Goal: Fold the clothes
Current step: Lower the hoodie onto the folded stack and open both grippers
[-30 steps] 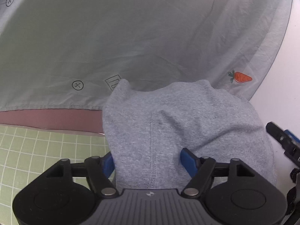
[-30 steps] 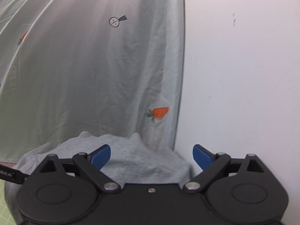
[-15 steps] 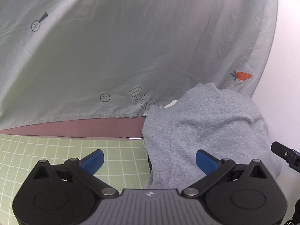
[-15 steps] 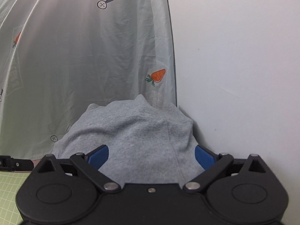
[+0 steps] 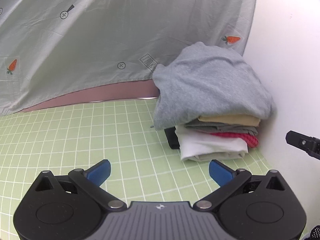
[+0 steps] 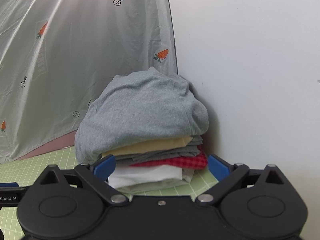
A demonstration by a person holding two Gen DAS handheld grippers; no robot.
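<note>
A folded grey garment (image 5: 210, 84) lies on top of a stack of folded clothes (image 5: 216, 140) in tan, grey, red check and white, in the far right corner of the green grid mat (image 5: 80, 140). The grey garment (image 6: 144, 112) drapes over the stack's left side. My left gripper (image 5: 159, 172) is open and empty, low over the mat, short of the stack. My right gripper (image 6: 161, 166) is open and empty, its blue pads (image 6: 105, 166) just in front of the stack (image 6: 160, 160).
A pale grey sheet with carrot prints (image 5: 120, 30) hangs behind the mat. A white wall (image 6: 250, 70) stands right of the stack. A black object (image 5: 172, 138) lies under the stack's left edge. The right gripper's tip (image 5: 302, 143) shows at the left view's right edge.
Both grippers have let go of the grey garment and pulled back from the stack. The left gripper opened and backed away over the mat, so the whole stack shows.
</note>
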